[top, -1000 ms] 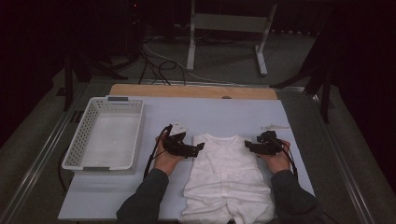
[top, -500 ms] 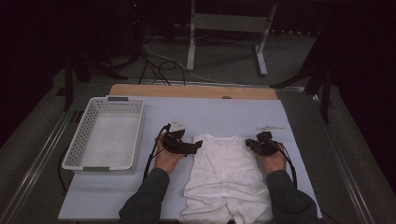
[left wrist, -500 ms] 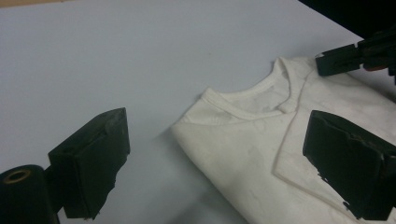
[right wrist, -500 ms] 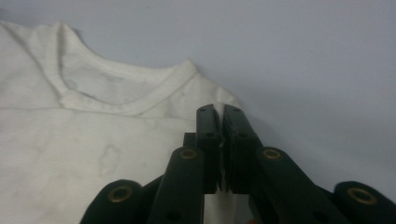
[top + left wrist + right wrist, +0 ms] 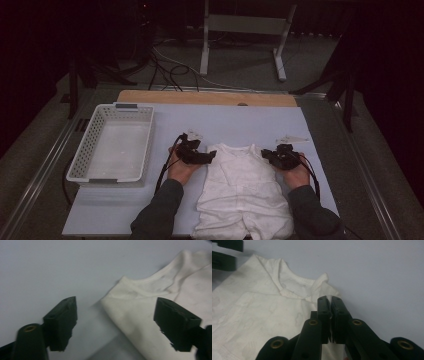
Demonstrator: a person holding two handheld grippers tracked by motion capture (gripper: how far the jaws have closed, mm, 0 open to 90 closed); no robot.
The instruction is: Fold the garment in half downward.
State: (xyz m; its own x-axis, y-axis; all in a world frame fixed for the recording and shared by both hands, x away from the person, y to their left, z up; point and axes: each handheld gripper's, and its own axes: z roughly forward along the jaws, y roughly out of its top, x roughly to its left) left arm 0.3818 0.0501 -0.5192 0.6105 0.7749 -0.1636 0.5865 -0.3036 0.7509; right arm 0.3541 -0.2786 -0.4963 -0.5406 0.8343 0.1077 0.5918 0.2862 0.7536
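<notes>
A white baby garment (image 5: 242, 192) lies flat on the pale sheet (image 5: 235, 125), neckline away from me. My left gripper (image 5: 210, 156) rests at its left shoulder. In the left gripper view its jaws stand wide open (image 5: 116, 305) on either side of the shoulder corner of the garment (image 5: 140, 315). My right gripper (image 5: 267, 154) is at the other shoulder. In the right gripper view its jaws are pressed together (image 5: 329, 300) over the edge of the garment (image 5: 262, 310), with a puckered bit of cloth just ahead. The left gripper (image 5: 224, 255) shows at the top left corner.
A white perforated basket (image 5: 80, 165) stands at the left of the sheet with nothing in it. Two small white scraps (image 5: 292, 138) (image 5: 192, 134) lie beyond the grippers. A wooden table edge (image 5: 205, 97) runs along the back. Cables and a metal stand sit on the floor behind.
My right gripper has slid a little left, onto the garment's shoulder. The left gripper and the garment have barely moved.
</notes>
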